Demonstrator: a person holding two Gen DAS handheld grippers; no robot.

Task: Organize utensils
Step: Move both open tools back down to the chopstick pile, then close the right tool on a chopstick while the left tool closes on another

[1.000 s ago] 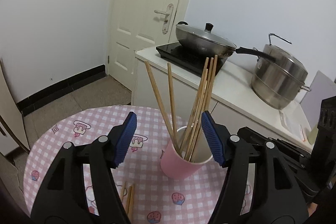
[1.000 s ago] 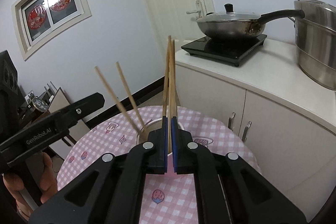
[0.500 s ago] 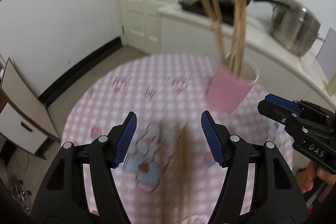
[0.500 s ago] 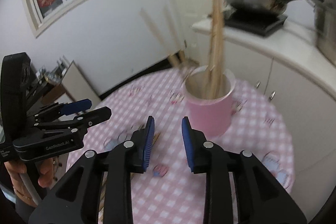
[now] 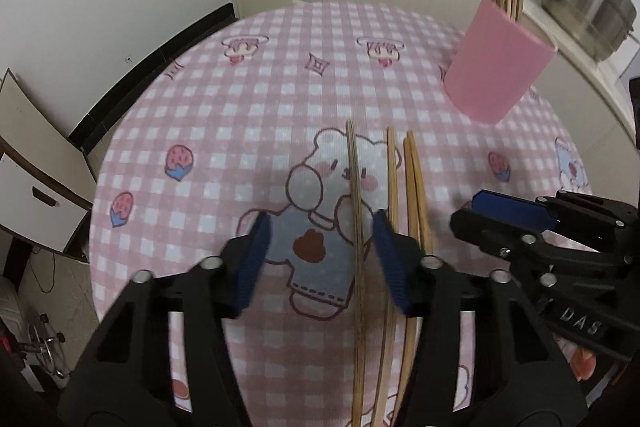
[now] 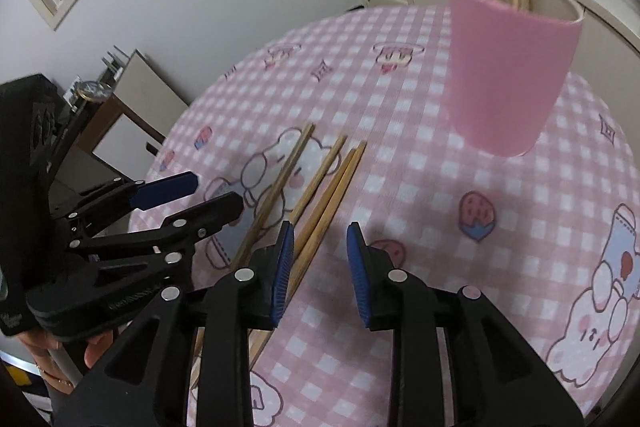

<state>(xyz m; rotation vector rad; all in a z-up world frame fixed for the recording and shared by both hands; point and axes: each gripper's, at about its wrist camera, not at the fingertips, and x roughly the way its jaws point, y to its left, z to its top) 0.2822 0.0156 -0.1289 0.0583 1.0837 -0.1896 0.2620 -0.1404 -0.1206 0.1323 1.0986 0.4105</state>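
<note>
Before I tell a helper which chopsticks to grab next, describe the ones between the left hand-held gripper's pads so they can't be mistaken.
On the pink checked tablecloth, short of the pink cup, loose chopsticks lie side by side. The target chopstick pair crosses the cartoon bear's face, leftmost of them. It alone lies between the open left hand-held gripper pads, apart from the others.

A round table in pink checked cloth (image 5: 248, 99) bears a pink cylindrical cup (image 5: 496, 67); bare wooden chopsticks (image 5: 394, 179) lie near it.
</note>
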